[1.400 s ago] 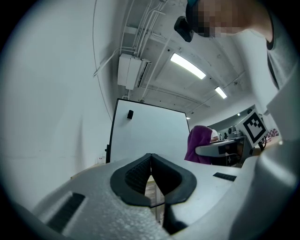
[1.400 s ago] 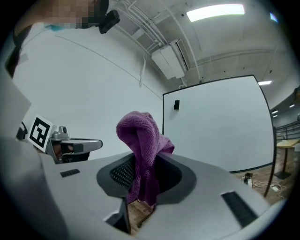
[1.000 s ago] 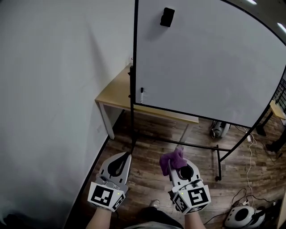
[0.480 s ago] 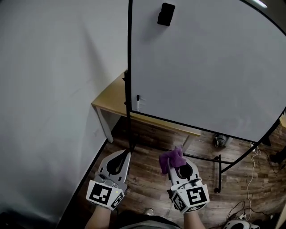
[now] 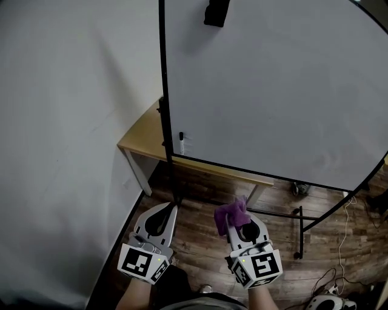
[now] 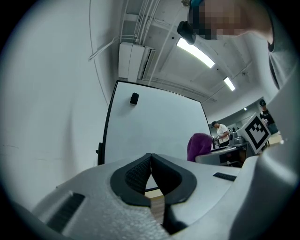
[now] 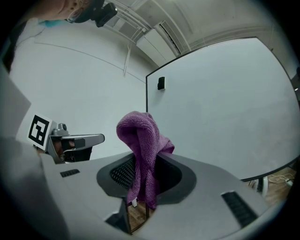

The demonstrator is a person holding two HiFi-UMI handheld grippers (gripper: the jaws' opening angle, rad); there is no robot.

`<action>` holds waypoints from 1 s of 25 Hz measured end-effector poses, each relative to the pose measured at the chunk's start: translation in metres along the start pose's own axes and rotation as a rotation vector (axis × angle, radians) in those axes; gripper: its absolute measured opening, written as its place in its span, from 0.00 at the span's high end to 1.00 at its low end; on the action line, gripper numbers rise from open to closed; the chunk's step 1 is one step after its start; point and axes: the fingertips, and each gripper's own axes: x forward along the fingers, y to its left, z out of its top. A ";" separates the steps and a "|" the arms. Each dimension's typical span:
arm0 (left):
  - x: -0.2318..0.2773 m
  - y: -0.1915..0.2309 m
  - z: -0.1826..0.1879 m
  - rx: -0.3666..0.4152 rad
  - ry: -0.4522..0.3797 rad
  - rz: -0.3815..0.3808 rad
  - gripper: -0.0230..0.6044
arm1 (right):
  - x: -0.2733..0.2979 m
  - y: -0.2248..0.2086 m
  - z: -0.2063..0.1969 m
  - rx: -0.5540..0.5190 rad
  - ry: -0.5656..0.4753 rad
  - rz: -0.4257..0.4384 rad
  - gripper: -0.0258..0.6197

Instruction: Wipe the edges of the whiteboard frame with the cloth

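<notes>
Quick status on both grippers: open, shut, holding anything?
Left gripper: shut, jaws together with nothing between them.
Right gripper: shut on the purple cloth.

There are two grippers, the left gripper (image 5: 171,209) and the right gripper (image 5: 235,223). Each carries one marker cube, so there are two cubes in all, the left cube (image 5: 143,264) and the right cube (image 5: 259,266). There is one purple cloth (image 5: 231,213) and one whiteboard (image 5: 273,91). On the board's face is one small black block (image 5: 216,12), and at its lower left corner one pen (image 5: 180,143). One wooden table (image 5: 142,136) shows. The left gripper view adds two ceiling lights, a near light (image 6: 202,53) and a far light (image 6: 229,84), and one distant person (image 6: 219,130).
</notes>
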 end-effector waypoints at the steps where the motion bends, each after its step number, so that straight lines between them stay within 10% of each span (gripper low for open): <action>1: 0.006 0.005 -0.001 -0.002 -0.001 -0.009 0.93 | 0.007 -0.002 -0.001 0.002 0.000 -0.010 0.80; 25: 0.129 0.194 -0.028 -0.007 0.000 -0.263 0.93 | 0.210 0.008 -0.015 0.055 -0.003 -0.281 0.80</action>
